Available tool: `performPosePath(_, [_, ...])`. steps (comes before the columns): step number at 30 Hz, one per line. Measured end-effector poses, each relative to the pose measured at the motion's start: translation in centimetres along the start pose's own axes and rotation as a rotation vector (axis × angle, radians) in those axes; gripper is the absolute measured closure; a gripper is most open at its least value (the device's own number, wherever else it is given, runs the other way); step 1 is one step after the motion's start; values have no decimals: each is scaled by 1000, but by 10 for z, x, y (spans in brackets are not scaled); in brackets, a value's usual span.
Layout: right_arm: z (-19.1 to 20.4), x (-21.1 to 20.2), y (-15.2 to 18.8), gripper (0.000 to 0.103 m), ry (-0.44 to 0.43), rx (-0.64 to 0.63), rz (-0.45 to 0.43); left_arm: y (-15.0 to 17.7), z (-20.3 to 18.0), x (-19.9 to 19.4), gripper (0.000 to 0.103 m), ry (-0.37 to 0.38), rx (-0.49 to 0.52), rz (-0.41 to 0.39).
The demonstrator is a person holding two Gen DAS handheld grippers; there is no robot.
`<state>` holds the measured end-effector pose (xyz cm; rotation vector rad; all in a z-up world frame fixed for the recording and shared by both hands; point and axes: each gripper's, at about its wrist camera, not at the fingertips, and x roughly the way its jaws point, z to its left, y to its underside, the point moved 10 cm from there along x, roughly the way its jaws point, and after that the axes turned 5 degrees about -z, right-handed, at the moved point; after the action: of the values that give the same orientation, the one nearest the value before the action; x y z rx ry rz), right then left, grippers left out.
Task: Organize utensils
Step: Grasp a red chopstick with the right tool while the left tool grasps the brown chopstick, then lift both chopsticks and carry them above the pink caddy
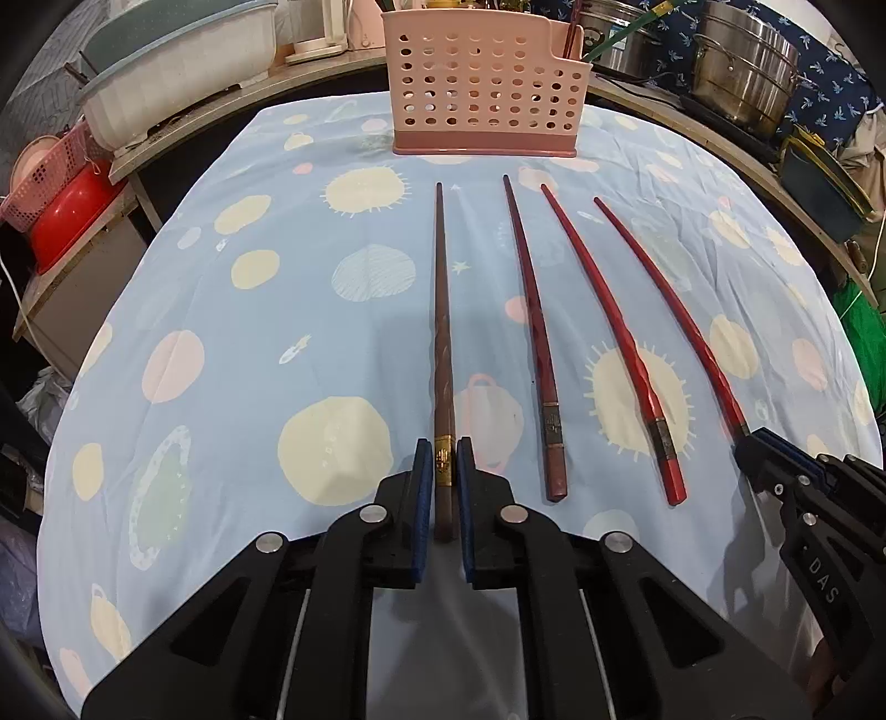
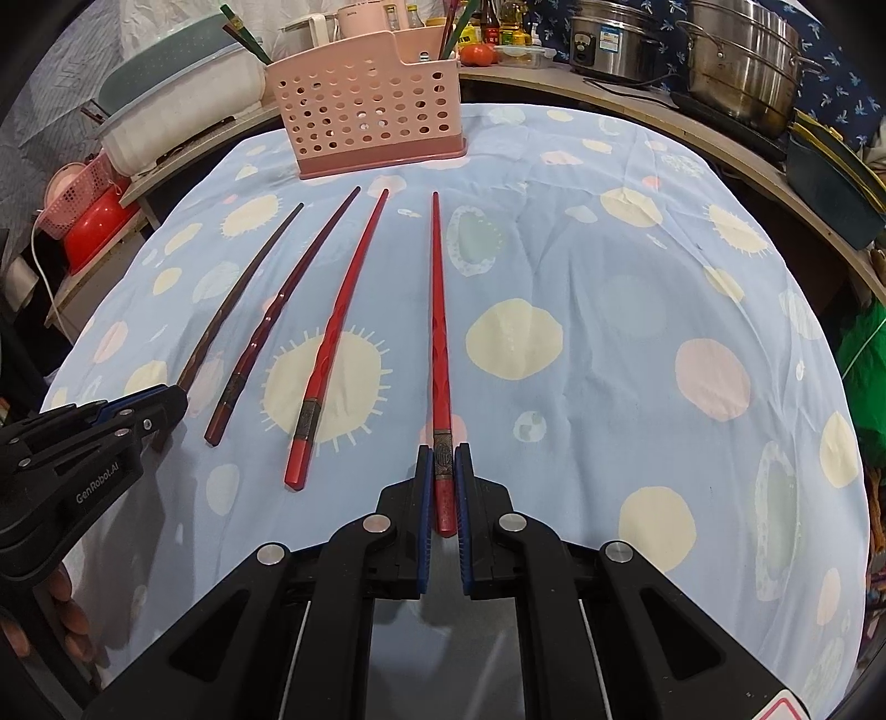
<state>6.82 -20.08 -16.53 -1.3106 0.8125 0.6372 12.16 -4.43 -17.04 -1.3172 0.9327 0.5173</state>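
Note:
Several chopsticks lie side by side on the blue patterned cloth, tips toward a pink perforated holder at the far edge. My left gripper is shut on the thick end of the brown chopstick, the leftmost one. My right gripper is shut on the thick end of the rightmost red chopstick. Between them lie a dark red chopstick and a bright red chopstick, both free. All still rest on the cloth. The holder has a few chopsticks standing in it.
Steel pots and a rice cooker stand on the counter behind at right. A white and green tub and a red basin sit at left. Part of a hand shows under the left gripper.

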Motion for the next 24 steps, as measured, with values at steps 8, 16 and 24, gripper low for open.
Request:
performPosePath(8, [0, -15, -4, 96, -6, -1, -26, -5, -3, -14, 95, 5, 6, -16])
performPosePath(16, [0, -53, -32, 96, -16, -2, -124, -27, -1, -47, 96, 20, -7, -69])
performPosePath(24, [-2, -99, -81, 96, -42, 10, -248, -65, 3, -85, 96, 39, -26, -143])
